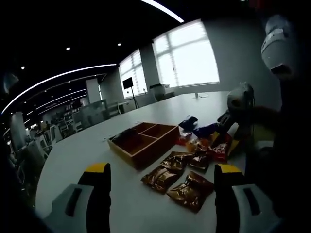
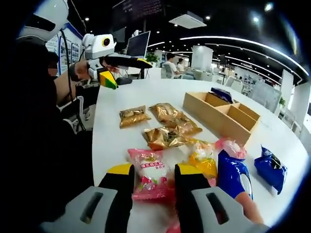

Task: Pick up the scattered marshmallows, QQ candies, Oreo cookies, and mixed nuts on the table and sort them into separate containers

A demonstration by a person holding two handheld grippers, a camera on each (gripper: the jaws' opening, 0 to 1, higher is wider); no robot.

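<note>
The table (image 2: 116,136) is plain white. On it the tray (image 2: 221,114) is pale wood in the right gripper view and a darker brown in the left gripper view (image 1: 143,141). The nut packets (image 2: 165,121) are shiny gold-brown foil, showing as reddish brown in the left gripper view (image 1: 177,177). The marshmallow bag (image 2: 148,174) is pink with white and a spot of red; the candy bag (image 2: 204,160) beside it is yellow-orange. The cookie packs (image 2: 269,167) are deep blue. Both grippers have black jaws with yellow tips over pale grey bodies.
</note>
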